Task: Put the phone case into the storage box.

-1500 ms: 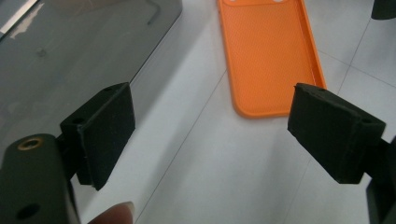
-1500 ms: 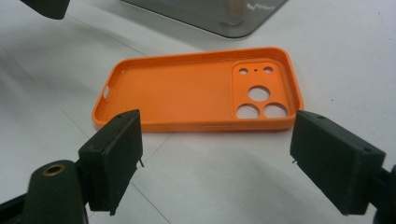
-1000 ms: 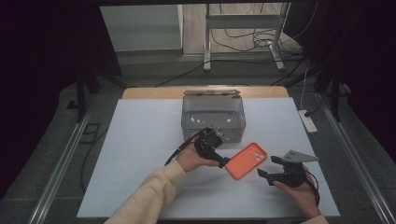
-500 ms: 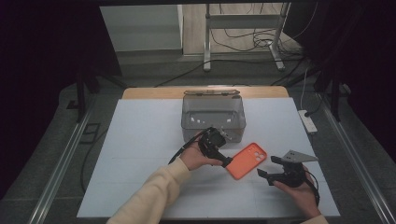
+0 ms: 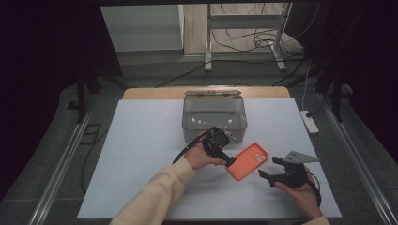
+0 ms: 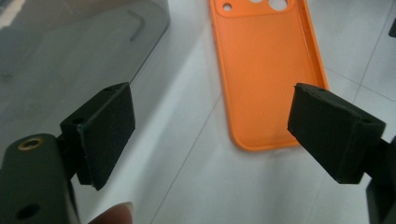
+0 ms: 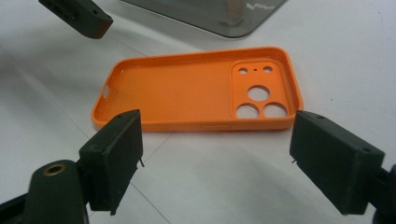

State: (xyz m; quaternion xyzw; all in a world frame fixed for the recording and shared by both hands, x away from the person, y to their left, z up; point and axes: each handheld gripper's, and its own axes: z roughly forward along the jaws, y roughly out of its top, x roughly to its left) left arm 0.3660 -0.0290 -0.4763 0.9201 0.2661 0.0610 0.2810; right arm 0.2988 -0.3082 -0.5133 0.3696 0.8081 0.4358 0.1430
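Observation:
An orange phone case [image 5: 248,161] lies hollow side up on the white table, its camera cut-outs at the far right end. My left gripper [image 5: 226,157] is open just left of the case, and in its own view the case [image 6: 264,74] lies ahead between the spread jaws, nearer the right one. My right gripper [image 5: 270,168] is open a short way right of the case and holds nothing. In the right gripper view the case [image 7: 187,93] lies lengthwise beyond my jaws, with one black jaw of the left gripper [image 7: 77,16] at the top left.
A clear plastic box [image 5: 214,117] stands just behind the left hand; its wall shows at the upper left [image 6: 70,51] of the left gripper view. White table top [image 5: 141,140] stretches left of the hands. A power strip [image 5: 310,122] lies off the right edge.
My left gripper has shifted a little to the right, closer to the near end of the case. The case and my right gripper have stayed put.

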